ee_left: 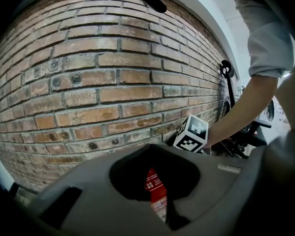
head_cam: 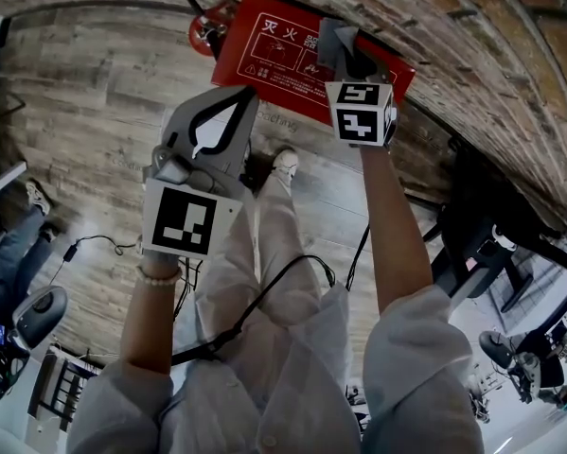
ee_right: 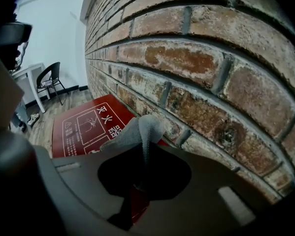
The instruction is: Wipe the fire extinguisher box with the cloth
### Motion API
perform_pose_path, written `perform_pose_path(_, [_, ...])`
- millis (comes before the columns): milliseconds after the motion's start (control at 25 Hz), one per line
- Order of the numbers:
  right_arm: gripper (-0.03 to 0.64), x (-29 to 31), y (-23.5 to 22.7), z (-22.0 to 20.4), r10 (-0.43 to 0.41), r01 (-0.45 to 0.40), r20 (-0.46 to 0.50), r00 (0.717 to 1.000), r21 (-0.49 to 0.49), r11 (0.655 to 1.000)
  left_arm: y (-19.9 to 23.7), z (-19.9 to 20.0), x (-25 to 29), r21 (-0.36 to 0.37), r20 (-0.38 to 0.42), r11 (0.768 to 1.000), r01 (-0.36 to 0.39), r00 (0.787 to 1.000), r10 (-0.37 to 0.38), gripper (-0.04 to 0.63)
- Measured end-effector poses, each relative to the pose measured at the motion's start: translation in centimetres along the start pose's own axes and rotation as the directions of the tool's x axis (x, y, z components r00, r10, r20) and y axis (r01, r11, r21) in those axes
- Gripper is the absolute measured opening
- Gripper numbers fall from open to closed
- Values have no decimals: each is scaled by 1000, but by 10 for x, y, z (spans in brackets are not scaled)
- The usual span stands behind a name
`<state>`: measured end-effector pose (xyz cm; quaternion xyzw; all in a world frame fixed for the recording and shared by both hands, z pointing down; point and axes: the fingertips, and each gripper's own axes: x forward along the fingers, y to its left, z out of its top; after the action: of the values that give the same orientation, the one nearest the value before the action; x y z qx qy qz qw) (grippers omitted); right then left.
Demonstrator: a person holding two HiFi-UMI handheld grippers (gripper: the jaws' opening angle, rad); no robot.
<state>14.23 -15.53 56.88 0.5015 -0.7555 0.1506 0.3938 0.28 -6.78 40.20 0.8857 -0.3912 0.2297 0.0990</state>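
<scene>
The red fire extinguisher box [head_cam: 281,57] with white print stands on the floor against the brick wall, at the top centre of the head view. My right gripper [head_cam: 345,61] is over the box's right part, shut on a grey cloth [head_cam: 334,38] that lies against the box near the wall. In the right gripper view the cloth [ee_right: 137,129] bunches out of the jaws over the box [ee_right: 83,127]. My left gripper [head_cam: 228,113] hangs left of the box, apart from it, jaws together and empty. A strip of the box [ee_left: 154,186] shows through its frame.
A red extinguisher [head_cam: 207,28] stands left of the box. The brick wall [head_cam: 491,45] runs along the top and right. The person's white shoe [head_cam: 284,162] is on the wood floor just below the box. A black scooter [head_cam: 496,230] stands right. A black chair [ee_right: 51,75] and white table [ee_right: 26,75] are farther off.
</scene>
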Motion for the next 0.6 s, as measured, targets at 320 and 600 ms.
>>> perform_pose_path(320, [23,-8,-19,-14,-34,34,-10,999,31,999,-8,2,5,2,2,1000,16,1000,-16,-3])
perform_pose_path(600, [23,-15,-39,-30,-68,69,-28,997,46,997,-14,3,10,6,-2,1000,28,1000,-28,-3])
